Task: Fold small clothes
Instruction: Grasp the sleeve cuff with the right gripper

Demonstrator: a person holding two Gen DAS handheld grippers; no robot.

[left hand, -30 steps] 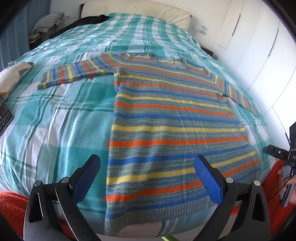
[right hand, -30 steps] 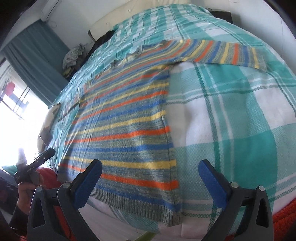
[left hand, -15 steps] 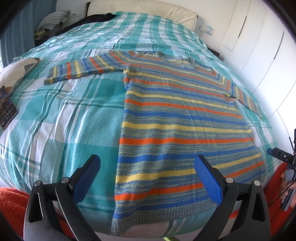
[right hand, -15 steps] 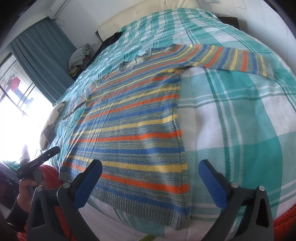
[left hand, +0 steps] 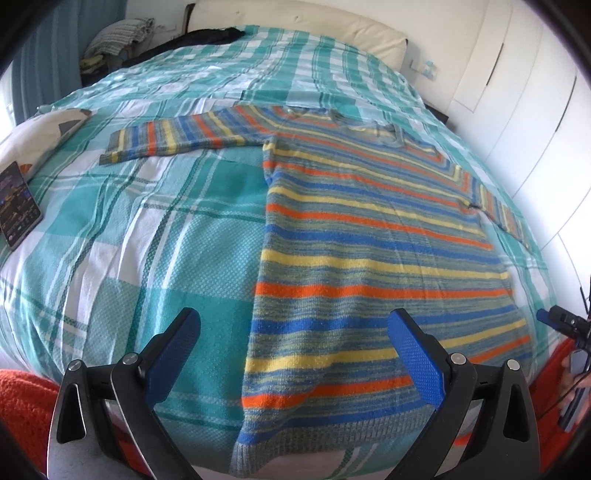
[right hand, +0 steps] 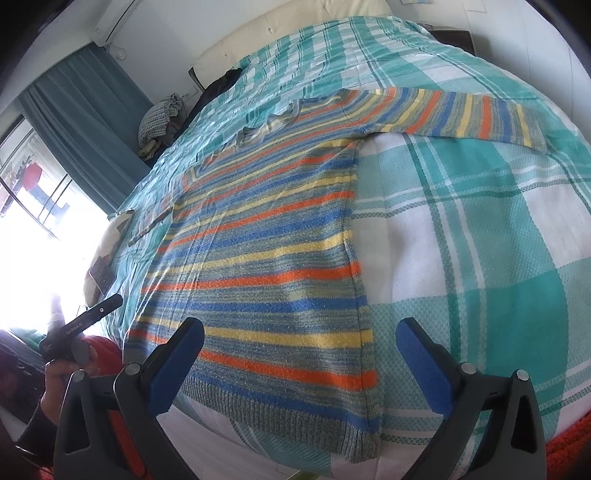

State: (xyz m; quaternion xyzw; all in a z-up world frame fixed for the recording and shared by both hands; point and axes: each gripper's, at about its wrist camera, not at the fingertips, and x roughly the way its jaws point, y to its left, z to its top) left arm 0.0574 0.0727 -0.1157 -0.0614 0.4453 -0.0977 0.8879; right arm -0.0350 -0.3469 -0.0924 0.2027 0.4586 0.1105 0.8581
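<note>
Jaws wide apart above flat striped sweater (left hand: pixel 369 236).

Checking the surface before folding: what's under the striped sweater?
The striped sweater lies flat on the teal plaid bedspread, which shows all around it. Whatever lies directly beneath the knit is covered.

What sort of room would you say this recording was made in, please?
Most likely a bedroom: a striped sweater lies flat on a bed under a teal plaid bedspread, with a cream headboard behind, white wardrobe doors alongside and a curtained window.
</note>
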